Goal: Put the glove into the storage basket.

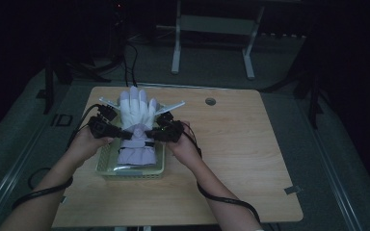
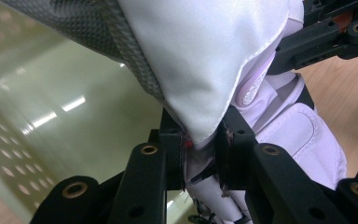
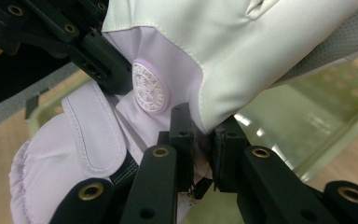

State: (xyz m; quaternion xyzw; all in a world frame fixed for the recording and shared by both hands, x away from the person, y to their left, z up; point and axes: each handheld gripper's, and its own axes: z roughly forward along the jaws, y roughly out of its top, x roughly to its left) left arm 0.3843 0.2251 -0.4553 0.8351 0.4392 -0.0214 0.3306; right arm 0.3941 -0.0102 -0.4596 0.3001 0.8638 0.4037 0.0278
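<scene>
Pinching the white glove (image 1: 137, 126) from both sides, the left gripper (image 1: 119, 133) and right gripper (image 1: 150, 134) have their jaws closed tight on its fabric edges near the wrist. The glove hangs between them, fingers pointing away, cuff over the pale green basket (image 1: 107, 163) on the wooden table (image 1: 241, 159).

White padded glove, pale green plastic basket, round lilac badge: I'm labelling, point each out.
white padded glove (image 1: 137, 111), high view, on its palm.
pale green plastic basket (image 1: 131, 172), high view, near rim.
round lilac badge (image 3: 150, 87), right gripper view, its centre.
</scene>
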